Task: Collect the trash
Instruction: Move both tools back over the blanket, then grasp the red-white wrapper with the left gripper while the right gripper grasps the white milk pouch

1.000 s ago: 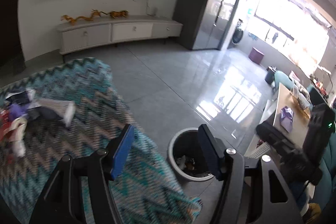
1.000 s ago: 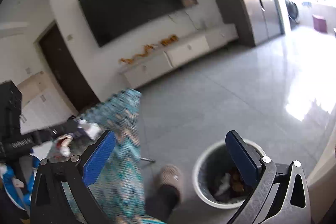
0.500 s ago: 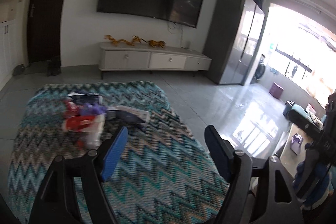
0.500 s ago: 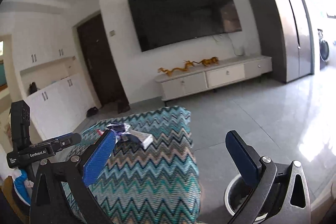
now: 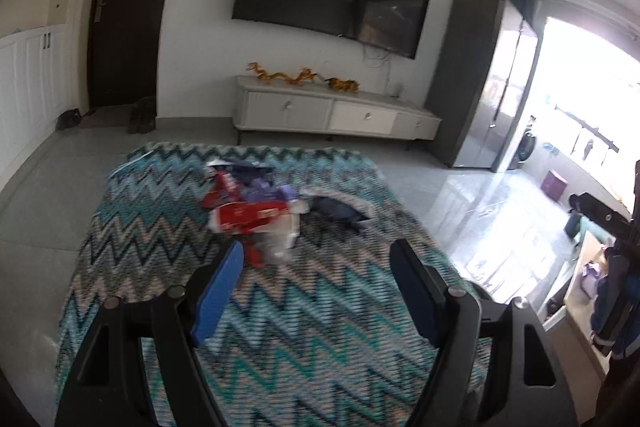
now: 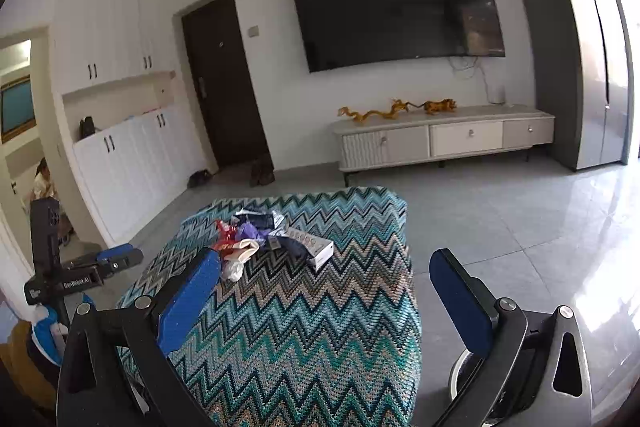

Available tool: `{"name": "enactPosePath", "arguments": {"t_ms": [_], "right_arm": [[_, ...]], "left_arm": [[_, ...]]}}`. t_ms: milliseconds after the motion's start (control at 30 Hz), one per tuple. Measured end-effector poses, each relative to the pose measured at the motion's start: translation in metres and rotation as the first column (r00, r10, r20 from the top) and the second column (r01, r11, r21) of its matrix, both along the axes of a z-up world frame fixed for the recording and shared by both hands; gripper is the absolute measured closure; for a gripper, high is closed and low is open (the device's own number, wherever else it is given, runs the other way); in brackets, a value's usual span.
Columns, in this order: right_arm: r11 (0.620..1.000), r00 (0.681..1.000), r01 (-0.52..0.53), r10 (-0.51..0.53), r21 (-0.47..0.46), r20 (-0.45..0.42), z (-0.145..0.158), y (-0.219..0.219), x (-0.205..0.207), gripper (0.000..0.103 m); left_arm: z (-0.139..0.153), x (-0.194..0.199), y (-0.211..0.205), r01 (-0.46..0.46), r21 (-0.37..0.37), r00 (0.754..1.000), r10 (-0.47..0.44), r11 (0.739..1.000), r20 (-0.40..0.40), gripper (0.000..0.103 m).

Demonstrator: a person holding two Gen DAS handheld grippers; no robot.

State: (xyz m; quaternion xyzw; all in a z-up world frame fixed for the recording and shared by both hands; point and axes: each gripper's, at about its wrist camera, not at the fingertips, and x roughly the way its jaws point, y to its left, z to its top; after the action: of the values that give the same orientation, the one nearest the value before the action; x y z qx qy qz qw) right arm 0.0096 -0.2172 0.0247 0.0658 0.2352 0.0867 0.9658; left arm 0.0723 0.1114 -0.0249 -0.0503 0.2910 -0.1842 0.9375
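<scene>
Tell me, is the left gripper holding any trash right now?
No, the left gripper is open with nothing between its fingers, and the pile of wrappers lies ahead of it on the zigzag cloth.

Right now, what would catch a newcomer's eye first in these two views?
A heap of trash, red, purple and white wrappers, lies on the far half of the zigzag-patterned cloth covering the table. Both the left gripper and the right gripper hang open and empty over the near end. Behind, a big dark television hangs on the white wall above a low cabinet.
</scene>
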Motion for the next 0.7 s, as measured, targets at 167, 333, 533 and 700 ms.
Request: {"name": "enactPosePath", "arguments": {"t_ms": [167,333,533,700], "right_arm": [[0.998,0.997,-0.068,0.067,-0.009,-0.047,-0.019,0.011,0.027,0.000],[0.990,0.984,-0.137,0.135,-0.017,-0.113,-0.043,0.027,0.063,0.000],[0.978,0.964,-0.205,0.197,-0.032,-0.179,-0.070,0.047,0.105,0.000],[0.968,0.943,-0.246,0.225,-0.057,-0.243,-0.093,0.060,0.143,0.000]], "left_arm": [[-0.018,0.015,0.026,-0.042,0.045,0.998,0.044,0.998,-0.042,0.029],[-0.031,0.035,0.038,-0.033,0.080,0.997,0.038,0.996,-0.062,0.029],[-0.051,0.068,0.031,-0.011,0.140,0.995,0.026,0.990,-0.100,0.029],[-0.073,0.099,0.026,-0.006,0.157,0.989,0.029,0.988,-0.145,0.029]]}}
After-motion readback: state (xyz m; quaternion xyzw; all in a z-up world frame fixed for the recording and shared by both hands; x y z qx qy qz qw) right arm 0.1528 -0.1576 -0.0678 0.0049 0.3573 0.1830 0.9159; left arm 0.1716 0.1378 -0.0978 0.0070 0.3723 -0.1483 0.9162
